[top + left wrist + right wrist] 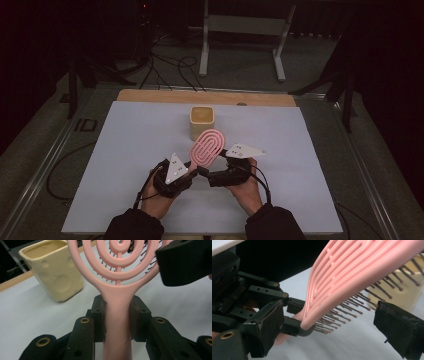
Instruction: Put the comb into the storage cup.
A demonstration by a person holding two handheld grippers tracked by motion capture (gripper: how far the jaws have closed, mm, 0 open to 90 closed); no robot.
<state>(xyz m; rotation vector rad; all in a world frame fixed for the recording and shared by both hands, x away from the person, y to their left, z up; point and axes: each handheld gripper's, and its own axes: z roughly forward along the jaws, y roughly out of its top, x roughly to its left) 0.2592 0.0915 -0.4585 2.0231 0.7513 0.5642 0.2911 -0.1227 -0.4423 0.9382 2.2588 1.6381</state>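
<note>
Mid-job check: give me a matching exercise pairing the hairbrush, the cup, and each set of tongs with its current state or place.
Things:
1. pink hairbrush
2. yellow cup
3. left tongs
4. right tongs

States or places:
A. open, one jaw on each side of the brush head, not pressing it
B. standing on the white table cover, beyond the brush
C. lifted off the table, bristles facing down
D. shut on the brush handle

Pairs: 1-C, 2-B, 3-D, 4-A

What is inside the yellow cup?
Nothing shows inside the cup. From the left gripper view you see its rim and a bit of plain inner wall; the bottom is hidden, so something small could lie there.
</note>
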